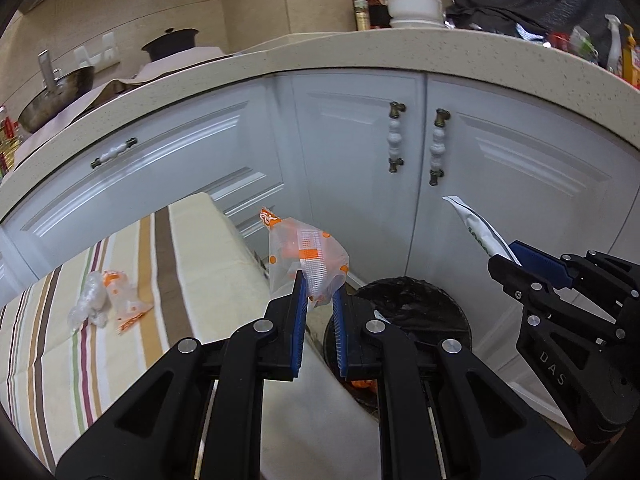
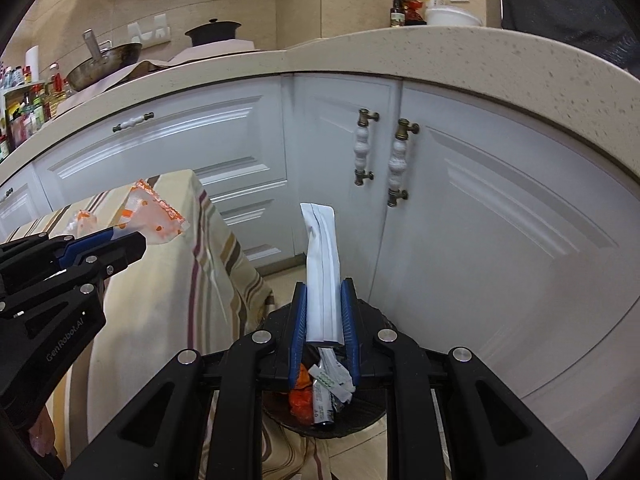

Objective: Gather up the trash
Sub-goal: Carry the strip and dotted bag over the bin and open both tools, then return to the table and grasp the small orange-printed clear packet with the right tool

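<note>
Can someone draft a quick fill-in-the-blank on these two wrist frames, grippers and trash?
1. The left gripper is shut on a clear wrapper with ____ dots.
2. The right gripper grips a ____ packet.
3. Below both stands a black ____ holding trash.
4. More wrappers lie on the ____ tablecloth.

Missing: orange; white; bin; striped

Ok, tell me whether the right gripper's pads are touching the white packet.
Touching. The right wrist view shows the white packet standing upright between the right gripper, both blue pads pressed against its long edges.
</note>
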Available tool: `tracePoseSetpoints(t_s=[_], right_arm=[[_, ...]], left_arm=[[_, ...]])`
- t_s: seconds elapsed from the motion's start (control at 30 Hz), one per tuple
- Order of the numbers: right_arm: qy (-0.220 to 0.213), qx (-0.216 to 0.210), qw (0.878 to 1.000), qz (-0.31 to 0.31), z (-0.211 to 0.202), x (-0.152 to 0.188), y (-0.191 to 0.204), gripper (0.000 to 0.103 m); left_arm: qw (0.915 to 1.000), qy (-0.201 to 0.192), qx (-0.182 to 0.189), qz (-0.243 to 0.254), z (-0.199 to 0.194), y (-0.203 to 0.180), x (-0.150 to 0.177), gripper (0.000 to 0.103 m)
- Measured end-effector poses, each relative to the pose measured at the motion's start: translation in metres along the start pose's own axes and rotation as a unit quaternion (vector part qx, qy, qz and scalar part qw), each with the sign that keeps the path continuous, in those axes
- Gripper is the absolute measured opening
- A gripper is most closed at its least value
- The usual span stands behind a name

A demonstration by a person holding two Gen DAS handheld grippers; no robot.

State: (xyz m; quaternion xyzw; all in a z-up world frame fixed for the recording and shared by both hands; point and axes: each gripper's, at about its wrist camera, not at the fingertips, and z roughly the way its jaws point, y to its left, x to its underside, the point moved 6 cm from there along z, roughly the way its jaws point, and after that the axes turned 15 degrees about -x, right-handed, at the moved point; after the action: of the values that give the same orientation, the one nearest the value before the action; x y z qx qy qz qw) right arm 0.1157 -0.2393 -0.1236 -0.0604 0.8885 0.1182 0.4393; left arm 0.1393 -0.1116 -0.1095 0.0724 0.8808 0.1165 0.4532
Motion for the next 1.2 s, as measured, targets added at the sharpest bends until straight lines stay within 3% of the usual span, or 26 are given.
tracePoseSetpoints(t_s=[0.4, 0.47, 0.5, 0.57, 1.0, 1.2], right_arm=[[0.014, 0.010, 1.000, 0.013, 0.013, 0.012, -0.020, 0.018], [0.014, 0.015, 1.000, 0.017, 0.017, 0.014, -0.025, 0.022], [0.016, 0.020, 1.000, 0.019, 0.018, 0.015, -0.028, 0.027], [0.018, 0.024, 0.999, 0.025, 0.019, 0.018, -0.032, 0.036], [0.011, 0.031, 0.999, 0.026, 0.012, 0.011, -0.032, 0.047], [0.002, 0.019, 1.000, 0.012, 0.011, -0.001, -0.013, 0.052]], left_arm=[[0.9994, 0.003, 0.021, 0.028, 0.020, -0.040, -0.009, 0.014], [0.9990, 0.007, 0.019, 0.040, 0.027, -0.046, -0.007, 0.022], [0.9990, 0.009, 0.015, 0.041, 0.029, -0.046, -0.006, 0.035], [0.9992, 0.013, 0.010, 0.038, 0.033, -0.047, -0.003, 0.042], [0.9997, 0.004, -0.019, 0.013, 0.021, -0.021, -0.008, 0.065], [0.9994, 0.000, -0.033, -0.012, 0.010, 0.012, -0.010, 0.066]])
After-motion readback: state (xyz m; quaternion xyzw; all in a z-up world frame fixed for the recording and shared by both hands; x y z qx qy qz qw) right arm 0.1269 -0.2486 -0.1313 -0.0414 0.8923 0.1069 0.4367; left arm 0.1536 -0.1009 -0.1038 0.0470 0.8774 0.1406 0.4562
